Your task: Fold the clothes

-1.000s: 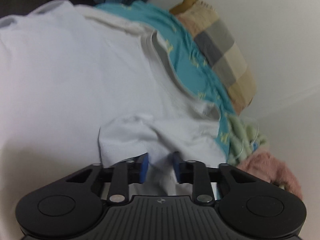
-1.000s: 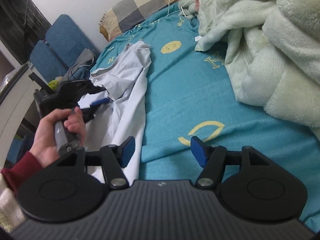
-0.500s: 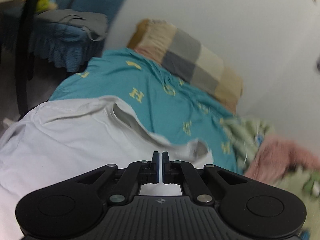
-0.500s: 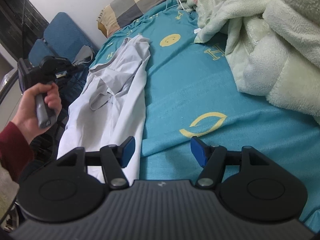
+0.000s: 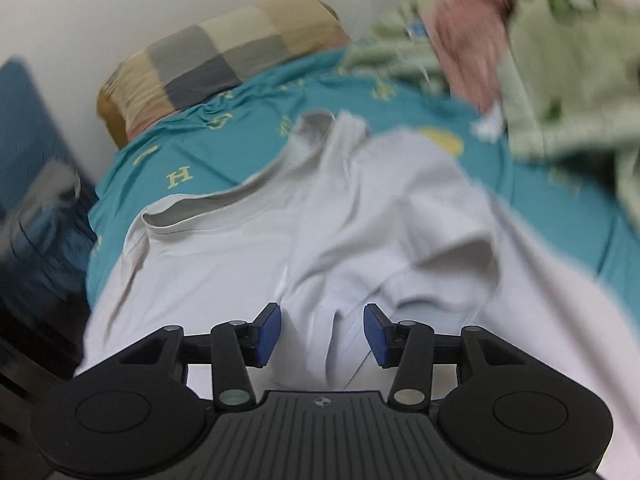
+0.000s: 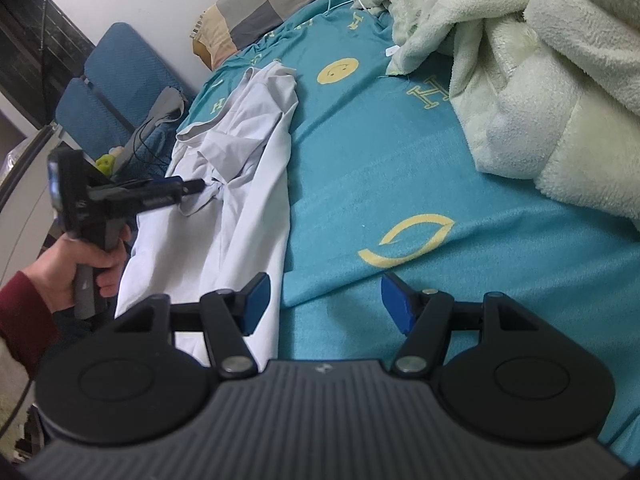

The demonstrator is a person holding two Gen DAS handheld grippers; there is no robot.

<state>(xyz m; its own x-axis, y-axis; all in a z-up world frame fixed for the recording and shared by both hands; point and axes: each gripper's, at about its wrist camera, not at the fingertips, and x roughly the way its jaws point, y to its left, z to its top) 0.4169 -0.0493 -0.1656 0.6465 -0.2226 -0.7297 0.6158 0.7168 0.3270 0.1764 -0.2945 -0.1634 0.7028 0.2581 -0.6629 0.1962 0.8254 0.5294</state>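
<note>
A white T-shirt (image 5: 304, 240) lies rumpled on the teal bed sheet (image 5: 192, 168), collar toward the pillow. My left gripper (image 5: 323, 330) is open, its blue pads either side of a bunched fold of the shirt. In the right wrist view the shirt (image 6: 240, 184) lies along the bed's left edge and the left gripper (image 6: 196, 186) points into its crumpled part. My right gripper (image 6: 326, 300) is open and empty above the sheet (image 6: 380, 168), its left pad (image 6: 256, 300) over the shirt's lower edge.
A checked pillow (image 6: 260, 8) lies at the head of the bed. A pale green fleece blanket (image 6: 540, 80) is heaped on the right side, with pink fabric (image 5: 468, 32) near it. A blue chair (image 6: 116, 80) with grey cloth stands left of the bed.
My left gripper was shut half a second ago and has opened, now low over a fold of the shirt. The shirt is more bunched. My right gripper stayed open and barely moved.
</note>
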